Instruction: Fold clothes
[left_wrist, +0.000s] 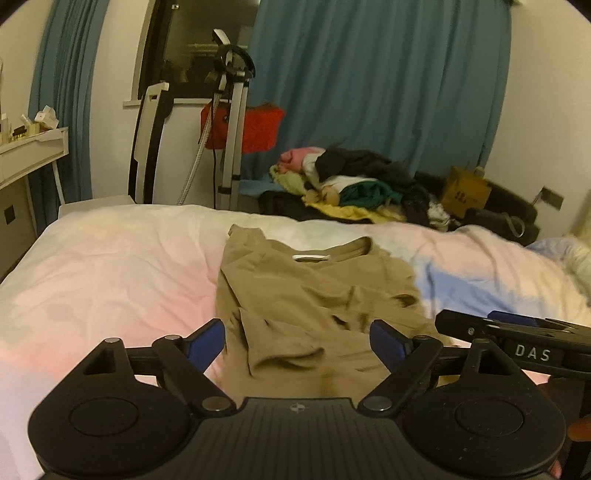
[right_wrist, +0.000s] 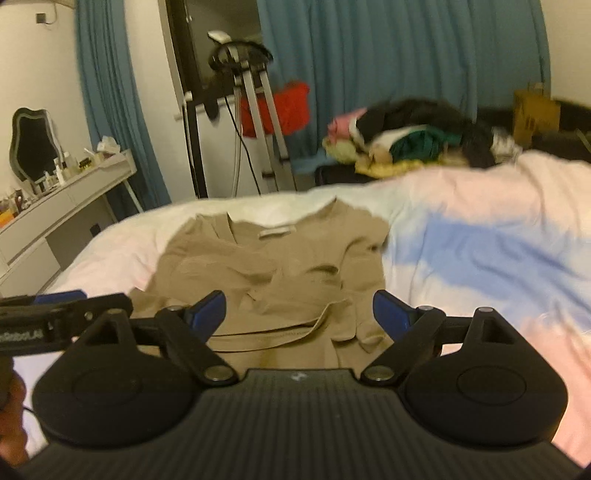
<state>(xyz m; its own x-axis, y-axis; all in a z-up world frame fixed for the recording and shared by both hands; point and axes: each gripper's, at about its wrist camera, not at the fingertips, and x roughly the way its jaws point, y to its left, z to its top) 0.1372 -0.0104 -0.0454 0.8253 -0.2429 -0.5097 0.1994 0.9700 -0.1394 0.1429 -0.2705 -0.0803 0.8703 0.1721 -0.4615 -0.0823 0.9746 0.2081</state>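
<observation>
Both tongs are spread wide with nothing gripped: the left tongs (left_wrist: 297, 341) and the right tongs (right_wrist: 299, 314) are held low in the frame over the near hem of one tan shirt (left_wrist: 310, 295). It is laid on the bed (left_wrist: 110, 266) at centre frame, collar far, partly folded but rumpled; smoothing and a final fold are judged to remain. One unsorted clothes pile (left_wrist: 362, 184) is seen upper right.

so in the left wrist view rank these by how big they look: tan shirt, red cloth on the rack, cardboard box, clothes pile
1. tan shirt, largest, though nearest the camera
2. clothes pile
3. red cloth
4. cardboard box, smallest, partly hidden
</observation>
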